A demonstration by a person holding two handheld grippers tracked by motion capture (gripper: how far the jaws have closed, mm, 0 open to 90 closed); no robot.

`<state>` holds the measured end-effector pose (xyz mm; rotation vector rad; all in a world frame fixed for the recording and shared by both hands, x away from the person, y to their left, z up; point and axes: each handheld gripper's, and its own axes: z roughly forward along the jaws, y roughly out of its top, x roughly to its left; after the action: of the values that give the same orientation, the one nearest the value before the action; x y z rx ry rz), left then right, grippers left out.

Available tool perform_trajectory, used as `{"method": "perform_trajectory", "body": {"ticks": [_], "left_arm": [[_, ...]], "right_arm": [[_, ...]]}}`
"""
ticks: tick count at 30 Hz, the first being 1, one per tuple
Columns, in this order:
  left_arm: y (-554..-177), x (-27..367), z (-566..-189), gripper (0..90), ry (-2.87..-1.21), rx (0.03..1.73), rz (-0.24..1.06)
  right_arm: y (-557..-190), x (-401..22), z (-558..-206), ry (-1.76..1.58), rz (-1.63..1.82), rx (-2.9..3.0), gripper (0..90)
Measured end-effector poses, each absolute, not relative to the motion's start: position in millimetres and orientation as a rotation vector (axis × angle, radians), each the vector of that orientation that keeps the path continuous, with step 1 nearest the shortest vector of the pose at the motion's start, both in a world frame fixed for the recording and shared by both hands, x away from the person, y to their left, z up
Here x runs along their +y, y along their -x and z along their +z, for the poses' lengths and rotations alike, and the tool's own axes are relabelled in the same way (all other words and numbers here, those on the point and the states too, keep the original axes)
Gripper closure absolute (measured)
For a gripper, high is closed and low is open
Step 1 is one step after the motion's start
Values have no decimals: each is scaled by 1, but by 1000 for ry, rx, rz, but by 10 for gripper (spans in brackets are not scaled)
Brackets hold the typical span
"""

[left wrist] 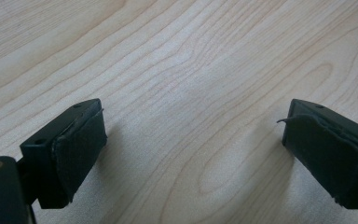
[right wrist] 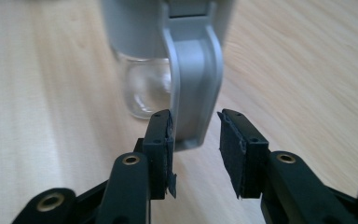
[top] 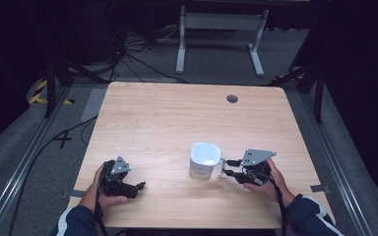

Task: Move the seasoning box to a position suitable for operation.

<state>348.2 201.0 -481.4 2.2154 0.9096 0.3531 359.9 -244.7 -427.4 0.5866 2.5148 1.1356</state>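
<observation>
1. At the left of the high view, the person's left hand (top: 107, 192) is lying on the near left part of the table (top: 177, 118), holding the left gripper (top: 139, 187); its grey plate is facing up and its fingers are pointing toward the middle of the table.
2. In the left gripper view, the two fingers (left wrist: 77, 149) are standing wide apart, one at each side of the frame; bare wood grain is lying between them, and nothing is touching either pad.
3. Toward the middle, the measuring cup (top: 204, 160) is standing upright on the near half of the table, right of centre; its upper part is grey-white, its lower part is clear, and its handle (top: 221, 164) is pointing right, toward the right gripper (top: 228, 168).
4. In the right gripper view, the handle (right wrist: 195, 79) is hanging down between the fingers (right wrist: 161, 140); the left pad is sitting against, or just beside, the handle's edge, while a clear gap is showing between the handle and the right pad; the fingers are therefore standing apart around the handle, not clamping it.
5. At the right of the high view, the person's right hand (top: 268, 181), in a dark sleeve with a white stripe, is holding the right gripper level, just beside the cup.
6. Beyond the table, a white frame (top: 221, 34) and loose cables (top: 138, 54) are lying on the grey floor.
</observation>
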Motion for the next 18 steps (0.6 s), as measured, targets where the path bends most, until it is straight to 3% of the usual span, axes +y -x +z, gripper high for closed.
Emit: {"method": "perform_trajectory", "body": {"ticks": [8, 12, 18], "left_arm": [[-348, 195, -480, 77, -2212, 911, 349], [-348, 179, -477, 280, -2204, 882, 356], [-355, 154, -473, 256, -2233, 755, 315]], "right_arm": [[-370, -252, -427, -699, 1160, 2434, 660], [-365, -251, -422, -673, 1162, 2430, 654], [-355, -257, -415, -668, 1234, 2410, 625]]}}
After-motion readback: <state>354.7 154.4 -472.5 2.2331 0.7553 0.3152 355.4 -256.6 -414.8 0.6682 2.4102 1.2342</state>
